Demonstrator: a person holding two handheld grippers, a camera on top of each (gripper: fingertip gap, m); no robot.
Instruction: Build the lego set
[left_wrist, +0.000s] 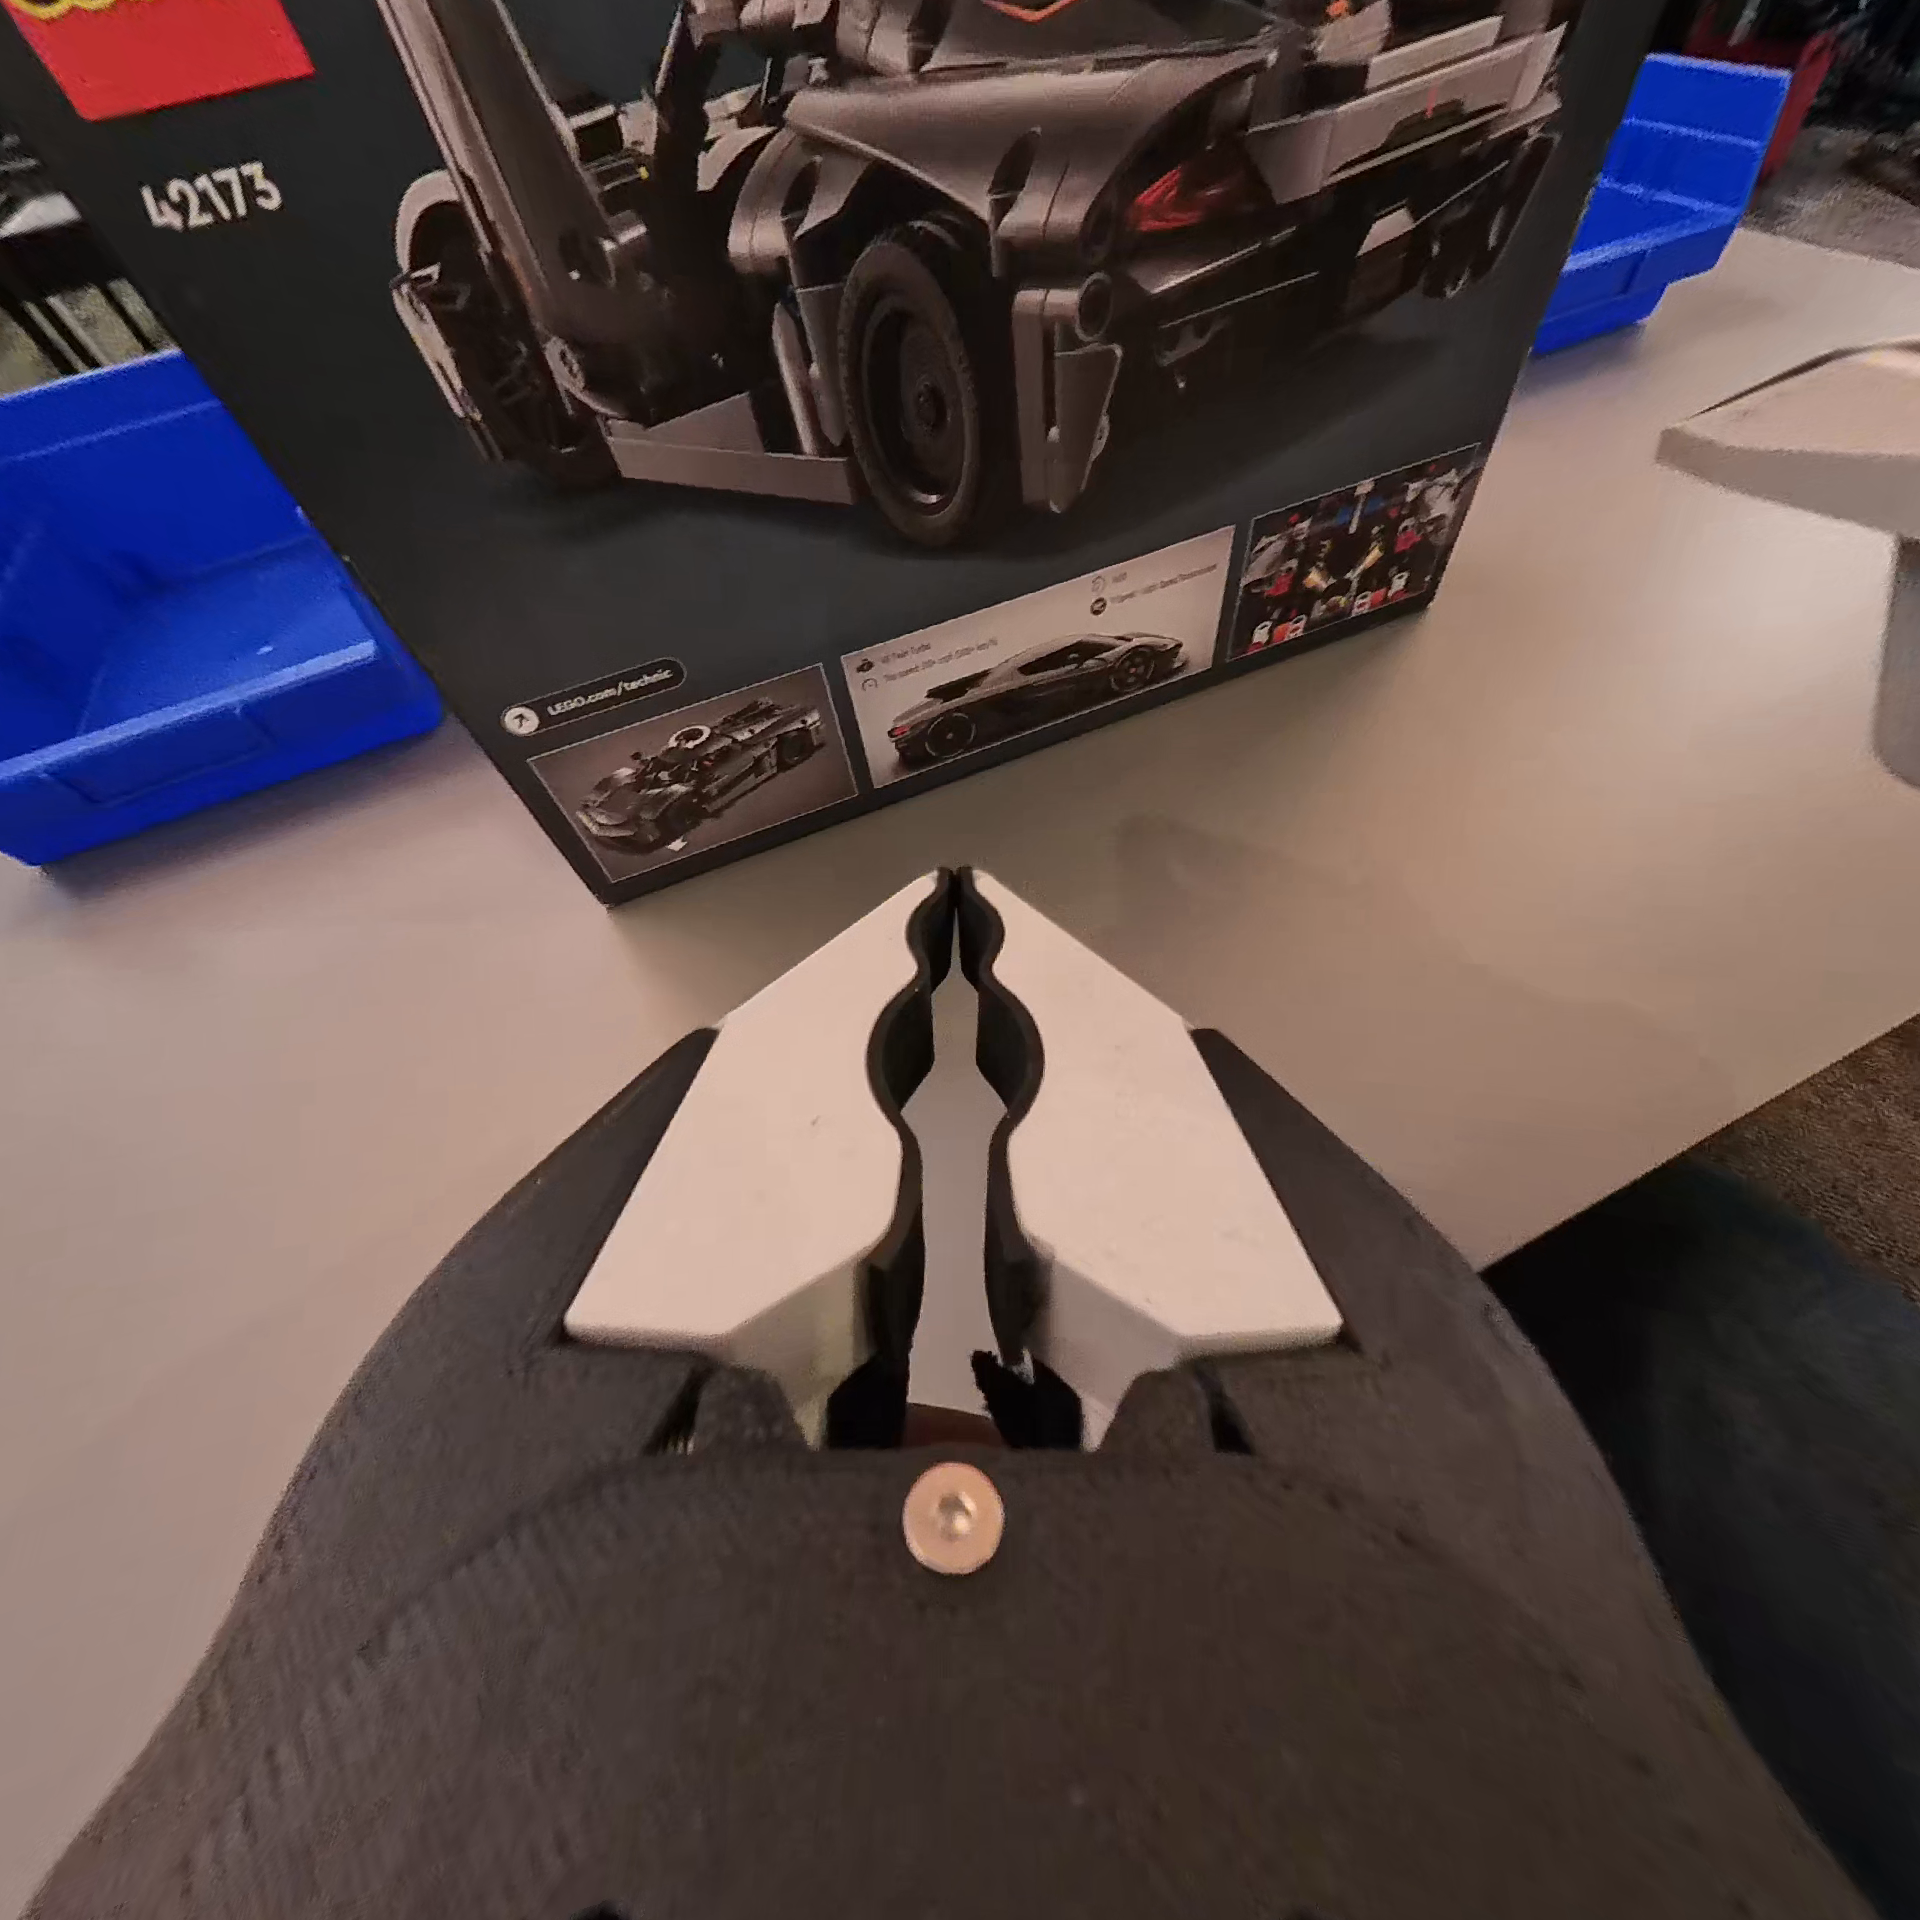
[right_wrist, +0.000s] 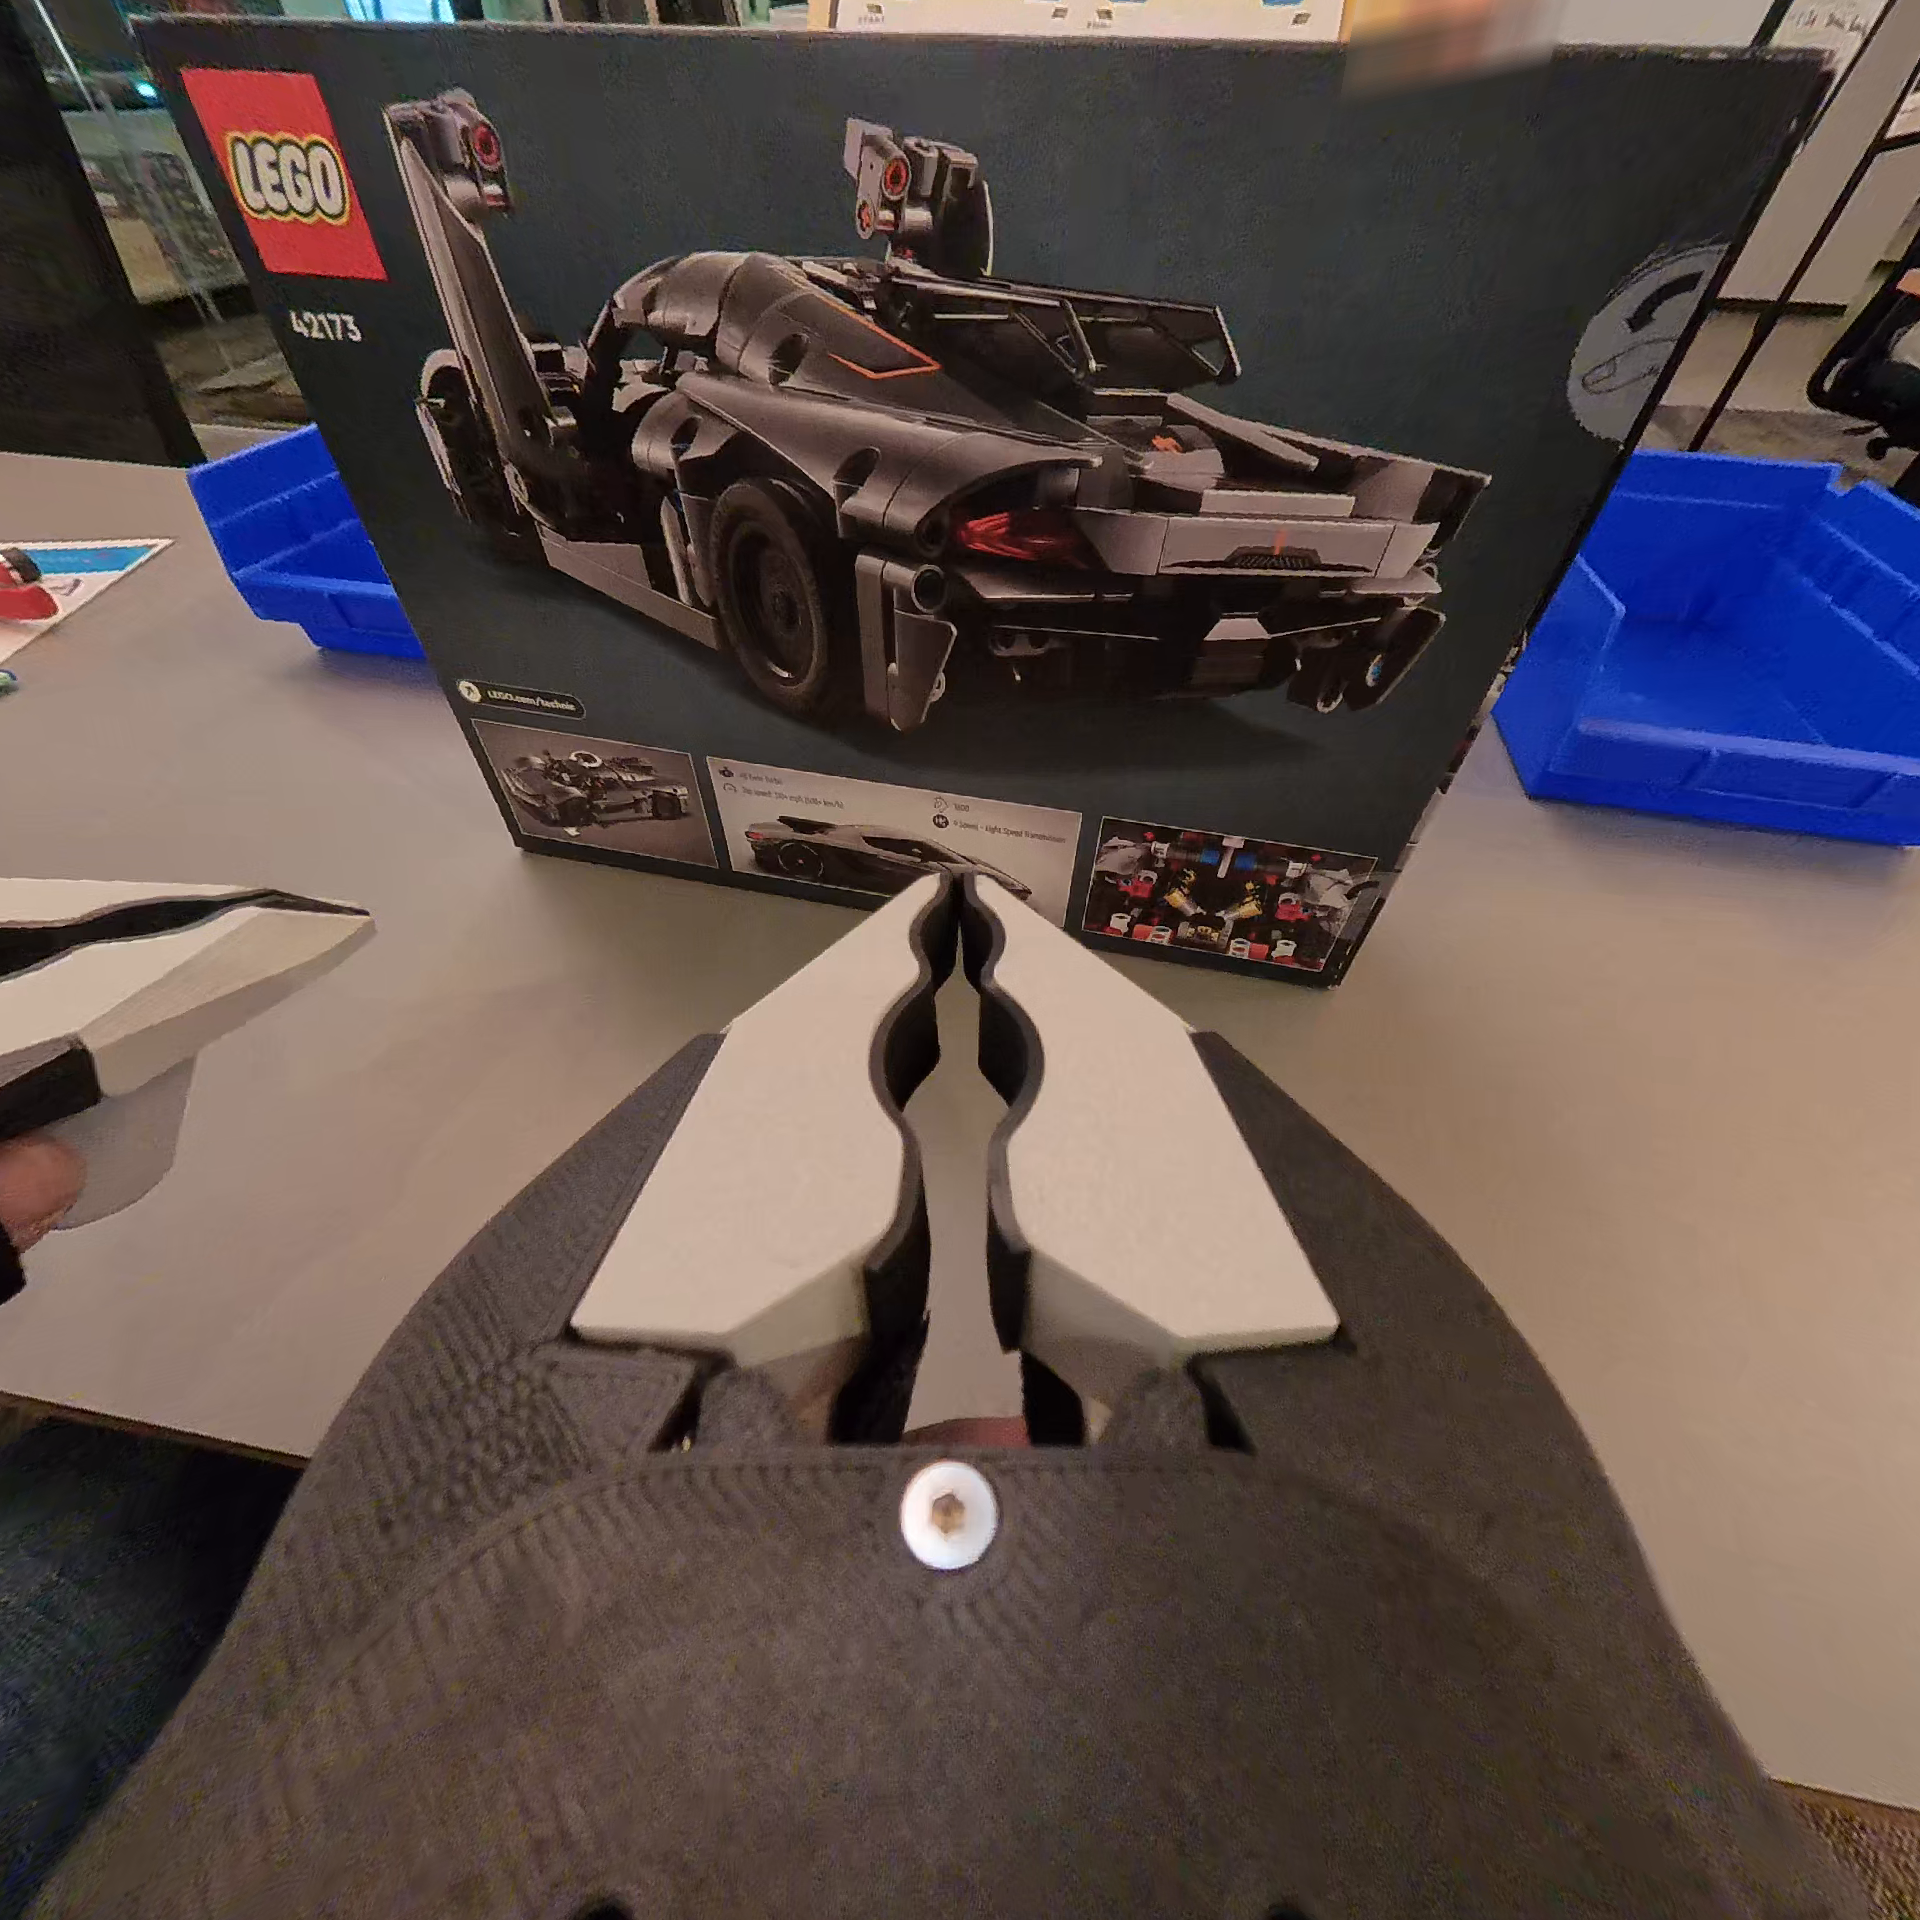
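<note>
A dark lego box printed with a grey and black sports car stands upright on the grey table. It also shows in the right wrist view. My left gripper is shut and empty, its tips just short of the box's lower edge. My right gripper is shut and empty, its tips in front of the box's lower edge. The left gripper also shows at the left edge of the right wrist view, and the right gripper at the right edge of the left wrist view.
Blue plastic bins stand either side of the box, at left and right. A printed sheet lies far left on the table. The near table edge lies below the grippers. A finger holds the left gripper. Tip to tip, the grippers are about 15 cm apart.
</note>
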